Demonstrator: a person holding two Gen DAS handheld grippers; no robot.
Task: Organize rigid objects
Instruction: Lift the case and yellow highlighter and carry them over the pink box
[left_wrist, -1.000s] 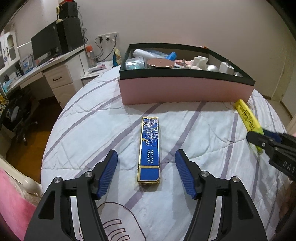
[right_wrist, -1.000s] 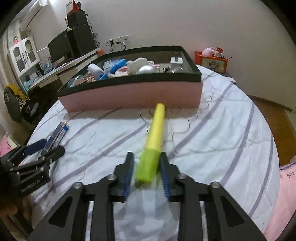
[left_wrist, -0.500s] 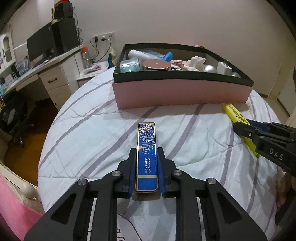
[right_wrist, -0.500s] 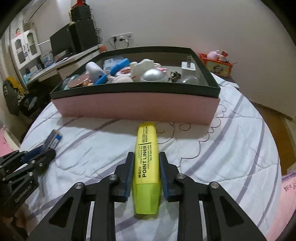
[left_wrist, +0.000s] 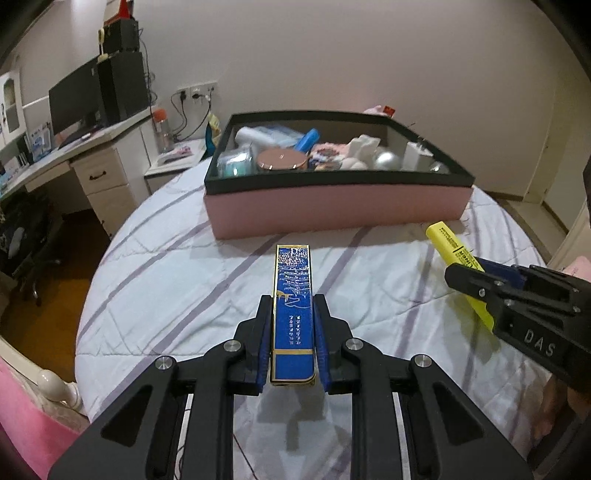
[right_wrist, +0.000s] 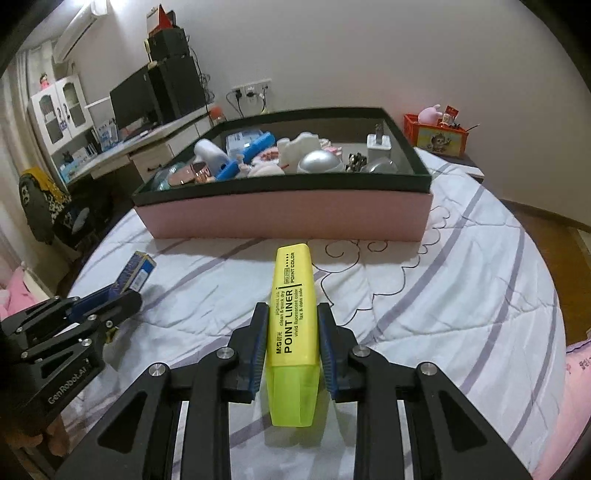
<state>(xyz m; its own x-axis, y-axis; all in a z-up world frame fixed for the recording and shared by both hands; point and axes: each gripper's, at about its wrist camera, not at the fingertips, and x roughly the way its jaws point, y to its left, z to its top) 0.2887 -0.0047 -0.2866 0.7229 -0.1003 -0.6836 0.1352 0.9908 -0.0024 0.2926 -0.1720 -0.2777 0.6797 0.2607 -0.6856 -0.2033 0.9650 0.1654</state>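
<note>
My left gripper (left_wrist: 293, 306) is shut on a long blue and gold box (left_wrist: 293, 295) and holds it above the striped white bedspread (left_wrist: 184, 273). My right gripper (right_wrist: 291, 314) is shut on a yellow highlighter (right_wrist: 291, 314) marked POINT LINER, also held above the bed. Each gripper shows in the other view: the right gripper (left_wrist: 476, 277) with the highlighter (left_wrist: 448, 242), and the left gripper (right_wrist: 122, 295) with the blue box (right_wrist: 138, 271). Ahead stands a pink box with a black rim (left_wrist: 332, 206), also in the right wrist view (right_wrist: 288, 218), filled with several small items.
A desk with drawers (left_wrist: 96, 173), a monitor (left_wrist: 74, 99) and speakers stand at the left beyond the bed. A nightstand with a bottle (left_wrist: 162, 129) is behind the box. A red toy box (right_wrist: 439, 133) sits at the right. The bed edge drops to wooden floor on both sides.
My left gripper closed on the blue box and lifted it off the bedspread. My right gripper, with the highlighter, rose and moved toward the pink box.
</note>
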